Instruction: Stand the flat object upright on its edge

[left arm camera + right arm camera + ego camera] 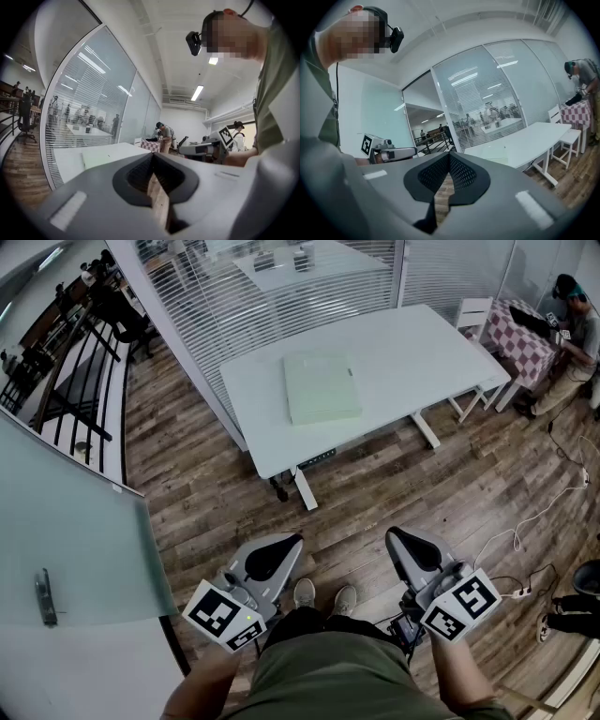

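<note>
Evidently the left hand-held gripper (286,547) and right hand-held gripper (398,540) are closed, empty (well short of it); approach the far surface (422,343), open, then lift one edge of the flat object (321,387).

1. Pale green flat rectangular pad (322,387) on the white rectangular table (412,343): material too small to tell.
2. Small dark items (281,259) behind white slatted blinds (234,306): too small to identify.
3. Seated person (572,324), head view: cut off by right edge.
4. Black round object (589,577): likewise cut off.

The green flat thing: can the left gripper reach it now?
Probably not: the left gripper sits near the person's body, with wood floor between it and the table bearing the green flat thing.
</note>
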Tool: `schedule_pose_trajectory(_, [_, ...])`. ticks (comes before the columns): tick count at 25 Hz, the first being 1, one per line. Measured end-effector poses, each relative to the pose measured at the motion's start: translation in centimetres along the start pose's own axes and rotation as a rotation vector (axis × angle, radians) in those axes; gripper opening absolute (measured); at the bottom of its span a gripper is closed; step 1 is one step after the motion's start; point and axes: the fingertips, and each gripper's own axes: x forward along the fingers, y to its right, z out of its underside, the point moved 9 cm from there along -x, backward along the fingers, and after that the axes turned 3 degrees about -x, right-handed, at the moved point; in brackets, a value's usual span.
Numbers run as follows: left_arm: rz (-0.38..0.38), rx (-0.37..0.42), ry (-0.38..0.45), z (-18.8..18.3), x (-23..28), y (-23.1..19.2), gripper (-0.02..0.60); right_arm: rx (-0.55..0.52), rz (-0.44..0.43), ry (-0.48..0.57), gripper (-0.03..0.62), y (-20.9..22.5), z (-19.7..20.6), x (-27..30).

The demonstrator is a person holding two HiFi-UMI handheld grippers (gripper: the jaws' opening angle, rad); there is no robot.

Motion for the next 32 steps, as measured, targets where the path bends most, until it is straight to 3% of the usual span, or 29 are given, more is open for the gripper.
schedule_pose_trajectory(9, [-0.004,-0.004,-0.006,0.2,1.2,-0.4,0.000,-0.004,0.006,-0.010,0.011,1.2,0.2,0.3])
schedule_pose_trajectory(14, [-0.013,-0.010,-0.007,0.4,1.7,-0.5,0.000,0.045,0.001,0.011,0.011,2.0,0.2,0.3])
schedule_pose_trajectory(32, [-0.044,-0.027,0.011,1.3,3.6,-1.0,0.000,0.053,0.011,-0.052,0.011,4.9,0.9,0.5])
